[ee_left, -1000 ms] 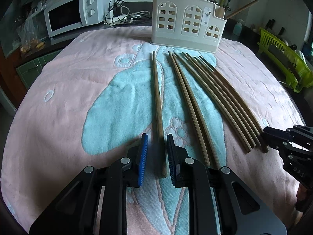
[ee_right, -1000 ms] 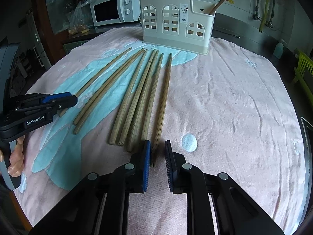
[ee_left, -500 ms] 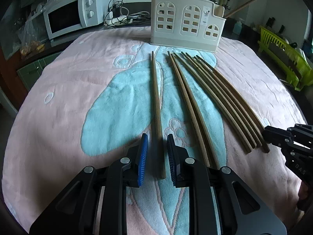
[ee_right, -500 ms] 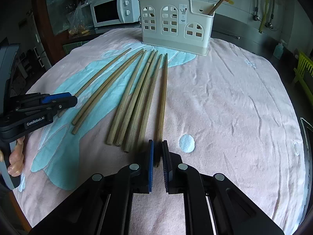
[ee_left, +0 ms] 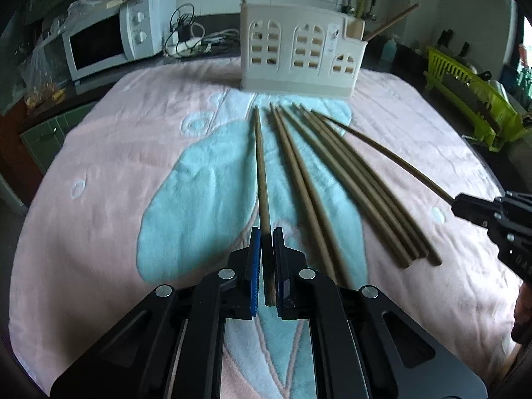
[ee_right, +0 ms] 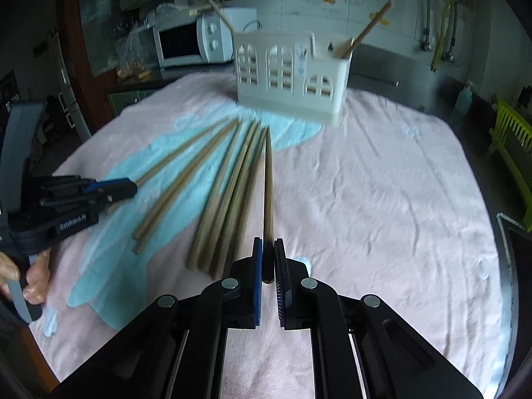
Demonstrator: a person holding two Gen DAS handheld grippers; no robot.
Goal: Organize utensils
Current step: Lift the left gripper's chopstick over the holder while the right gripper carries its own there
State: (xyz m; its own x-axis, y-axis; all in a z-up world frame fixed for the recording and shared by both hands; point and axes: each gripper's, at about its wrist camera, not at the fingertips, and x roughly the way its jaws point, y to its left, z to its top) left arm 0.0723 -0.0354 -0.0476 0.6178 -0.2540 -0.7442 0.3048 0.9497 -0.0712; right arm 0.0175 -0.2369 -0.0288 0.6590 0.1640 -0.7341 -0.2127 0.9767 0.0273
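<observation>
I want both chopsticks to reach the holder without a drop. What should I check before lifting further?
1. Left gripper shut on its chopstick: ok.
2. Right gripper shut on its chopstick: ok.
3. Right chopstick clear of the pile: ok, its tip is raised.
4. Left chopstick off the towel: cannot tell.
5. Utensil holder upright with room: ok, two sticks inside.

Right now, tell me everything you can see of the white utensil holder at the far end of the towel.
The utensil holder is a cream-white plastic box standing upright at the far end of the pink and blue towel. Its front wall has three arched windows with grid cut-outs, the right one lower, above a plain base band. A small label sits between two windows. Two wooden sticks lean out of its top, one at each end. The chopsticks lying on the towel point toward it without touching. No hand-held gripper touches it.
</observation>
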